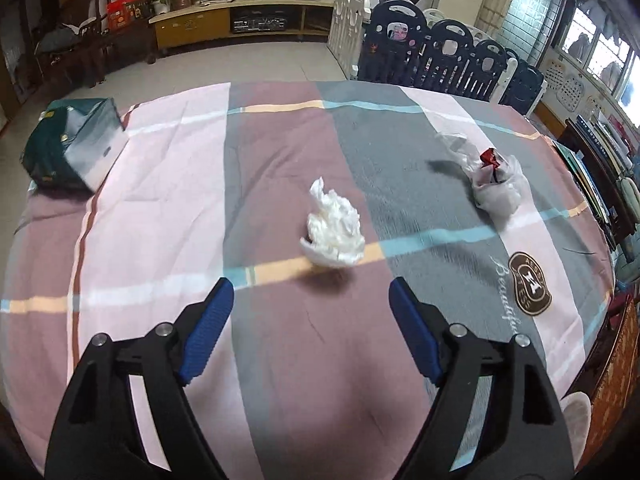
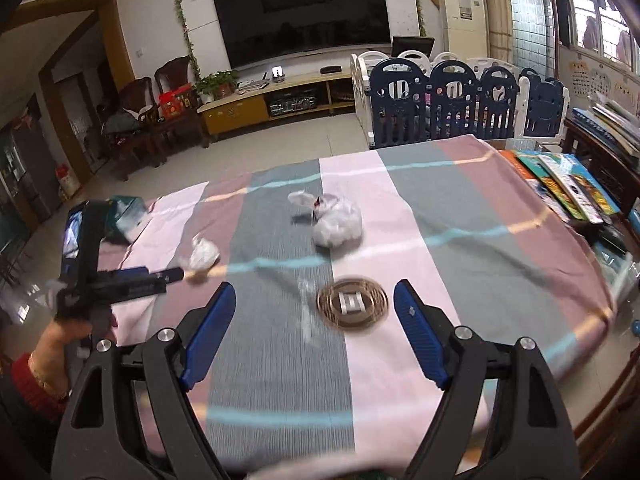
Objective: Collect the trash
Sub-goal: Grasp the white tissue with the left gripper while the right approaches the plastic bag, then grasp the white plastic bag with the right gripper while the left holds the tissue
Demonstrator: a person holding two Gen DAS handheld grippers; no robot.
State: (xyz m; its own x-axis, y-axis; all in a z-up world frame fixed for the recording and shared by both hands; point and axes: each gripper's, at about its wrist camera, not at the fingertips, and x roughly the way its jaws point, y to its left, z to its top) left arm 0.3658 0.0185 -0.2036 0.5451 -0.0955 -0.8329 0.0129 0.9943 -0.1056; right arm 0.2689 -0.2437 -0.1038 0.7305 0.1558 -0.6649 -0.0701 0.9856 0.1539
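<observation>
Trash sits on the striped cloth (image 1: 168, 184) covering the counter: a crumpled white tissue (image 1: 334, 232) lies near the middle, just beyond the left tool (image 1: 310, 300), whose blue pads stand wide apart with nothing between them. A clear plastic bag (image 1: 496, 188) with a red wrapper inside rests farther right. The right tool (image 2: 314, 302) is likewise spread and empty, above a round brown emblem (image 2: 352, 304). At the far left edge stands a dark green bag (image 1: 68, 148)
</observation>
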